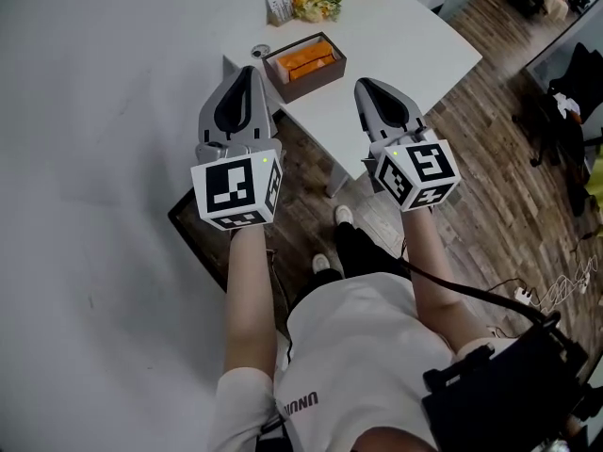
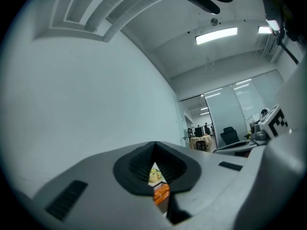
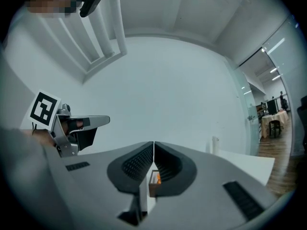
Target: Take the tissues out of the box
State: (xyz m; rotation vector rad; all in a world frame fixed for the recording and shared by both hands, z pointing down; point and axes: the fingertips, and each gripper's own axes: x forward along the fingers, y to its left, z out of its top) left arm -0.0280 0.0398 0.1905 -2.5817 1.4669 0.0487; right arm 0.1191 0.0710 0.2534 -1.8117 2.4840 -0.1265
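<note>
The right gripper (image 3: 153, 146) has its 2 jaws shut tight, with nothing between them. Just under the tips, at 6 o'clock, a brown box (image 3: 151, 180) with orange inside shows through the gap. The left gripper (image 3: 103, 121) sits at 9 o'clock with its black and white marker cube (image 3: 44, 108). A white table (image 3: 244, 159) lies at 4 o'clock.

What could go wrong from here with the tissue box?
The box sits near the table corner, so a pull might drag it off. The left gripper and right gripper are both shut and empty; they must open first. The flowers behind could get knocked.
</note>
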